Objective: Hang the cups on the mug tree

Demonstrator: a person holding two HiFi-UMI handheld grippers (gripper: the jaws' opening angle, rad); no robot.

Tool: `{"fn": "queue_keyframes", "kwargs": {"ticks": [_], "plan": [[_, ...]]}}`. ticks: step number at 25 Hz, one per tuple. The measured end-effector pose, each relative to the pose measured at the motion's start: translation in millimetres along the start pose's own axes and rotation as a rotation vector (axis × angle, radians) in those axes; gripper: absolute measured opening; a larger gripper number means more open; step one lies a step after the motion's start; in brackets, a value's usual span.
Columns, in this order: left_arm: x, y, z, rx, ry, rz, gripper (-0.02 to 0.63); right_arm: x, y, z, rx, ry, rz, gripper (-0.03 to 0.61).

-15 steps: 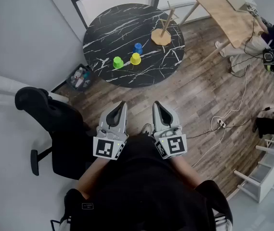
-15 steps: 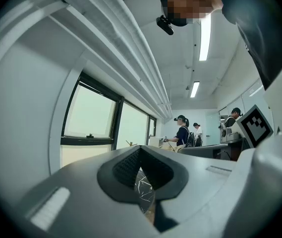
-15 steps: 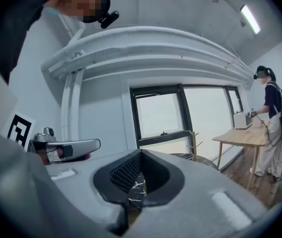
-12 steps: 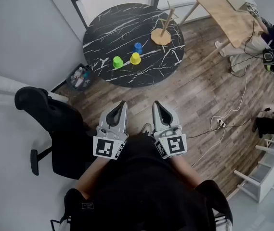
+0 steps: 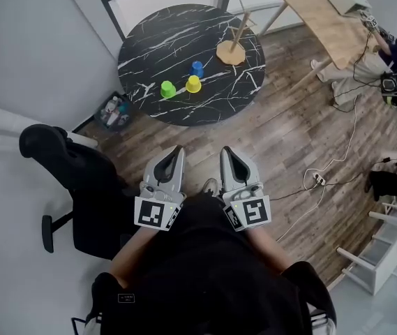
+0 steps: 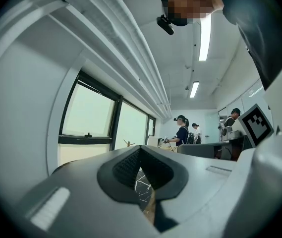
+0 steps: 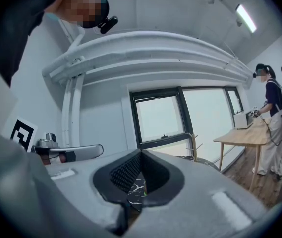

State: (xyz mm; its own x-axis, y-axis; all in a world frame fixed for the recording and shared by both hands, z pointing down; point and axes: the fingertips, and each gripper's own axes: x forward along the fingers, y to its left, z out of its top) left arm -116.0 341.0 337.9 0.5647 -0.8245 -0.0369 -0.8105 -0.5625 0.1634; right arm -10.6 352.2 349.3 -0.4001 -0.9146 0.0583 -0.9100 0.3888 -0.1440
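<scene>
Left claw (image 5: 176,152) and right claw (image 5: 227,152), level, closed, empty, side by side

A pale grey wall (image 5: 24,54) runs along the left; dark-framed windows (image 6: 88,115) are set in it, bright with daylight; white pipes (image 6: 121,43) run below the white ceiling, where two strip lights (image 6: 205,31) glow; the floor (image 5: 282,138) is brown wood plank; a round black marble-patterned table (image 5: 156,47) stands by the windows, a light wooden table (image 5: 320,19) just to its right; a black office chair (image 5: 65,166) sits near the wall; a small bin (image 5: 114,112) of clutter stands beside the round table; a power strip (image 5: 317,179) lies on the planks.
</scene>
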Motion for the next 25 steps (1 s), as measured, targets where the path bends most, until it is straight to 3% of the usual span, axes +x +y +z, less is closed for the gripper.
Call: {"fn": "queue_keyframes", "kwargs": {"ticks": [7, 20, 25], "plan": [[7.5, -18.9, 5.3, 0.010, -0.003, 0.006, -0.003, -14.8, -16.6, 0.0, -0.004, 0.013, 0.012, -0.002], [26.4, -29.2, -4.8, 0.040, -0.001, 0.163, -0.003, -15.2, -52.1, -6.0, -0.019, 0.041, 0.116, -0.002], [33.2, -23.3, -13.5, 0.044, 0.018, 0.174, -0.003, 3.9, -52.8, -14.5, -0.018, 0.069, 0.135, -0.002]]}}
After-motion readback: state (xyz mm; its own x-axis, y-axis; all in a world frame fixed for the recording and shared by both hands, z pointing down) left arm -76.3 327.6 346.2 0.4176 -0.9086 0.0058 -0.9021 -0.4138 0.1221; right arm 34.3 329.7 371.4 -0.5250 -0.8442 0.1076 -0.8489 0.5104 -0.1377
